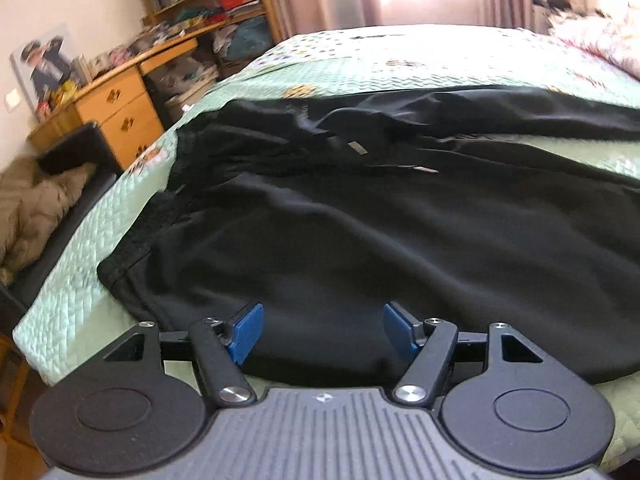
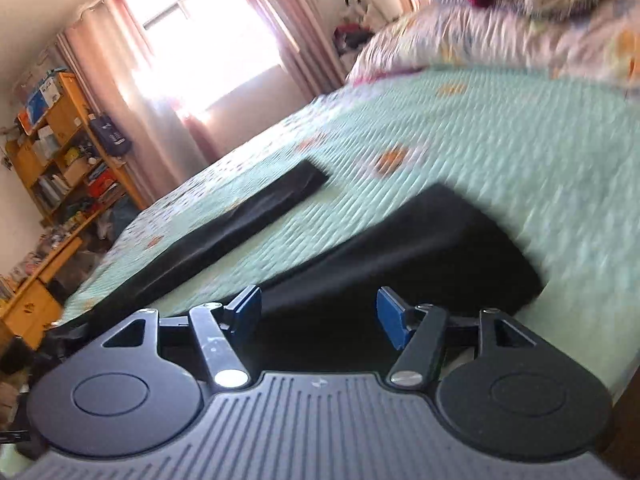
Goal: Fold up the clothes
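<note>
Two grippers, both with jaws spread wide and nothing between them. Black pants lie spread on the green quilt, waistband toward the quilt's left edge, two legs running right with a strip of quilt between them. Left gripper hovers just above the near leg by the waist end. Right gripper hovers over the near leg's cuff end; far leg lies apart. Fabric looks thin, soft, limp, probably light and a bit slick, so it will sag and slide if pinched mid-panel. Better holds, by judgement: waistband corner and cuff hem, where seams are thicker. Drawstring tips lie loose on top.
</note>
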The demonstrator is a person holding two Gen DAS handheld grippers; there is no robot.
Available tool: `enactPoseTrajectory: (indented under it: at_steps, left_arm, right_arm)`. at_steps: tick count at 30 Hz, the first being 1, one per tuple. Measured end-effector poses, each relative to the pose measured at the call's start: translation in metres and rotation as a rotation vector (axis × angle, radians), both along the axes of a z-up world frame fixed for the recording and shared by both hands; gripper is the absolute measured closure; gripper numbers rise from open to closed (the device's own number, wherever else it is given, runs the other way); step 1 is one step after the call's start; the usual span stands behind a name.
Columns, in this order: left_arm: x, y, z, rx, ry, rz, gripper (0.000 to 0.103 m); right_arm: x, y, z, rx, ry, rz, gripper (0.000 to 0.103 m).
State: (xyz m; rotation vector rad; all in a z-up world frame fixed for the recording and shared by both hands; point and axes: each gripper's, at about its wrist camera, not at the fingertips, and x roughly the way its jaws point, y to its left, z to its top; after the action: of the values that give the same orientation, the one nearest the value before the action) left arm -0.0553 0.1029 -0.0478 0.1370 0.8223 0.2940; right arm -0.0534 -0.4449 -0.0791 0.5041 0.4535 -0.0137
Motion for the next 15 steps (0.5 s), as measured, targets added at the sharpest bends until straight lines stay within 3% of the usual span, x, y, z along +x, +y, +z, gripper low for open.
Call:
enactPoseTrajectory:
  at_steps: [4, 8, 15]
  left_arm:
    - [0.012, -0.039, -0.005, 0.042, 0.029, -0.058, 0.028]
    - [0.027, -0.078, -0.012, 0.059, 0.067, -0.116, 0.028]
    - [0.048, -0.124, -0.017, 0.076, 0.058, -0.194, 0.025]
  right_arm:
    - [0.016, -0.036, 0.001, -0.073, -0.028, -0.02, 0.037]
    - [0.037, -0.063, -0.005, -0.009, 0.008, 0.051, 0.037]
    - [0.074, -0.108, -0.018, 0.107, 0.072, 0.183, 0.038]
